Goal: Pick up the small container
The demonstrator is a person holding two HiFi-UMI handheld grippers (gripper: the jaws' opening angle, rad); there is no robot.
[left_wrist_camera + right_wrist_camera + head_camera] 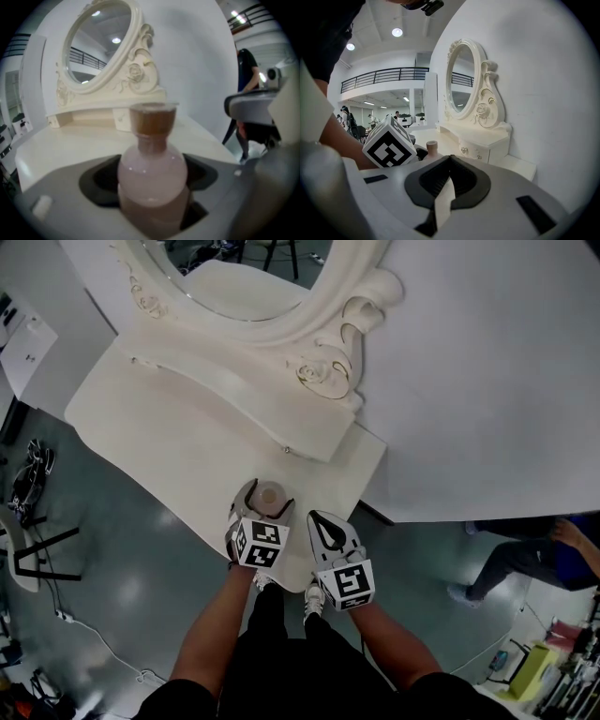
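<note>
The small container (pixel 152 176) is a round pale-pink bottle with a tan cap (pixel 153 121). It sits upright between the jaws of my left gripper (pixel 152 190), which is shut on its body. From the head view, the small container (pixel 269 495) is at the near edge of the white dressing table (pixel 169 442), with the left gripper (pixel 265 501) wrapped around it. My right gripper (pixel 328 526) is just to its right, shut, with nothing in it. In the right gripper view the right gripper (pixel 450 158) has its jaws meeting at the tips, and the container (pixel 432 149) shows behind the left gripper's marker cube (pixel 389 146).
An ornate oval mirror (pixel 281 306) and a low drawer shelf (pixel 234 395) stand at the back of the table, against a white wall (pixel 487 381). A person in blue (pixel 525 554) stands on the floor to the right. A black chair frame (pixel 37 554) and cables lie to the left.
</note>
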